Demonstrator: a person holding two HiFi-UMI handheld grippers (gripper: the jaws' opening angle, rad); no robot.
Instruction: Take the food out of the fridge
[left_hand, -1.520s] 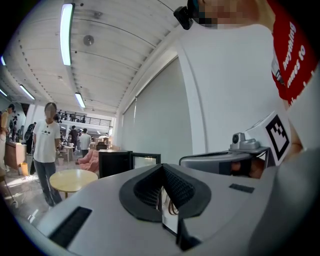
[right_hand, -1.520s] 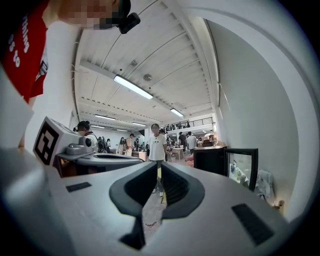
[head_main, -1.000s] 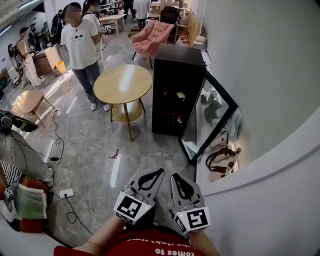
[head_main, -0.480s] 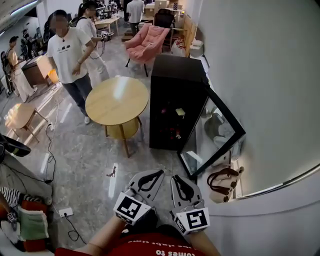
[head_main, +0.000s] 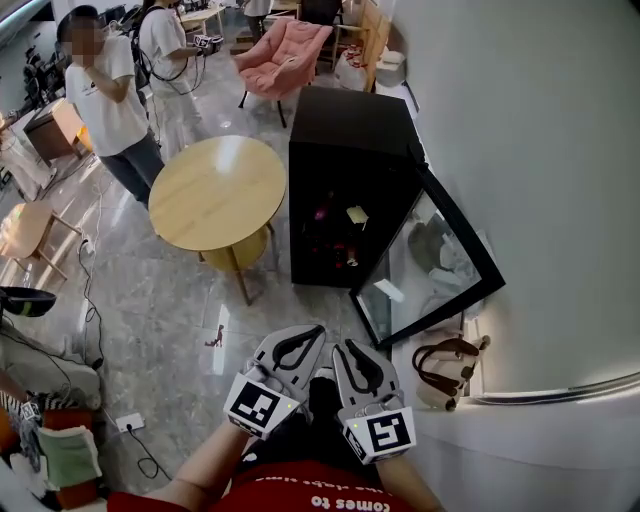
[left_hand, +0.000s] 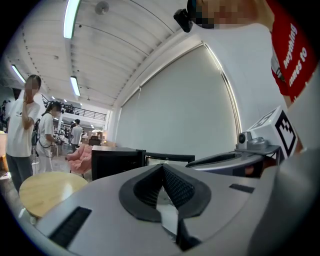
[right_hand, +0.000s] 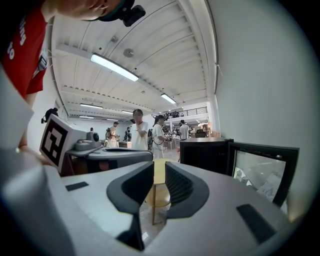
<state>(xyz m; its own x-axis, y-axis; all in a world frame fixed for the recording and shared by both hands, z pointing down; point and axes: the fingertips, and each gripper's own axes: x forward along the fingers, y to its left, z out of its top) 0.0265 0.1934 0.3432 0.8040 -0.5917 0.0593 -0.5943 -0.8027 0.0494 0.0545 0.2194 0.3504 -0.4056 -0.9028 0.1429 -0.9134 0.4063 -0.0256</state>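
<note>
1. The round wooden table (head_main: 215, 185) stands just left of the fridge, its top bare, and it sits nearer in the head view than a second ago
2. The left claw (head_main: 298, 348) is held low in front of the person's red shirt, jaws pressed together at the tips as before, with nothing in them
3. The right claw (head_main: 358, 365) rides just beside it; its jaws are opening from shut to a narrow gap, and only the distant table shows through, so it is empty
4. The black fridge (head_main: 350, 120) fills more of the head view now, since the person has walked both claws towards it, though it is still well apart from them
5. The food (head_main: 356, 214) lies on the shelves inside, a pale packet and some reddish items too small to name, all untouched
6. The glass door (head_main: 440, 260) hangs swung out to the right, so the way in is free
7. This looks like the approach, and the parting right claw is likely being readied for the first pick
</note>
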